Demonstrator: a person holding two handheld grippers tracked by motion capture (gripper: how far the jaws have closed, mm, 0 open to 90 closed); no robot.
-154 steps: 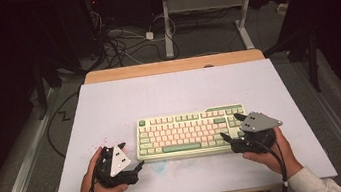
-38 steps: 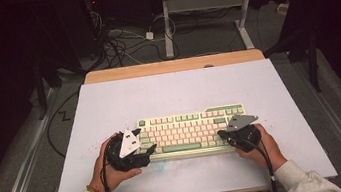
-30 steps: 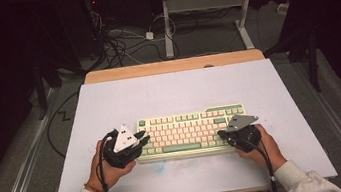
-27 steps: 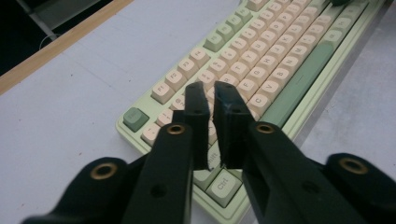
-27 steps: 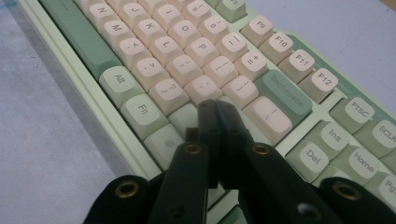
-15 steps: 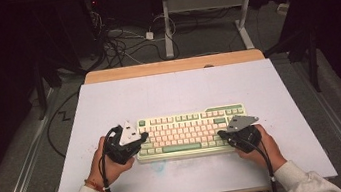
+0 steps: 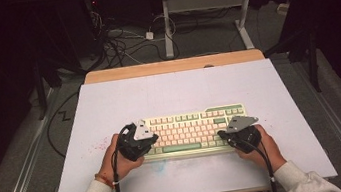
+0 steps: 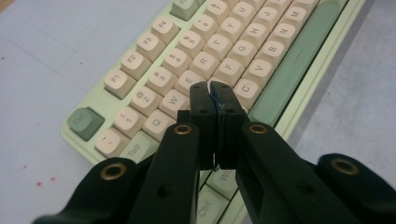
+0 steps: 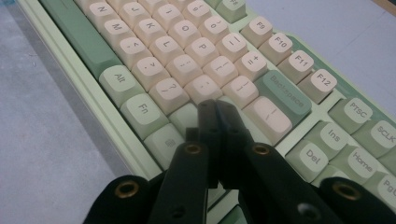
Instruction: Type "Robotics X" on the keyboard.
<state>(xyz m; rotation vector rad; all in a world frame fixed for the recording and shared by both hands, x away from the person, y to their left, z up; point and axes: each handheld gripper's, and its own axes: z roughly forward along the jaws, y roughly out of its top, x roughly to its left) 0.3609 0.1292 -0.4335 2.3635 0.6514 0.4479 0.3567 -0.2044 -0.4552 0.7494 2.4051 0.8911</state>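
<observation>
High view: keyboard (image 7: 191, 132) sits near front-centre of pale table top (image 7: 178, 90). Left gripper (image 7: 150, 140) over its left end, jaws just closed, pressed together w/ nothing between, tips at D/C keys (image 8: 246, 88). Right gripper (image 7: 221, 134) at right end, jaws closed & empty, tips near Backspace (image 9: 285, 94).

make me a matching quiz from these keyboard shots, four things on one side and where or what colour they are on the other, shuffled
Things:
1. left tongs
2. right tongs
3. space bar
4. letter keys

Place or colour:
A. green
B. shut, over the keyboard's right end, near Backspace
C. cream-pink
D. shut, tips over the keys beside C

Pairs: 1-D, 2-B, 3-A, 4-C
</observation>
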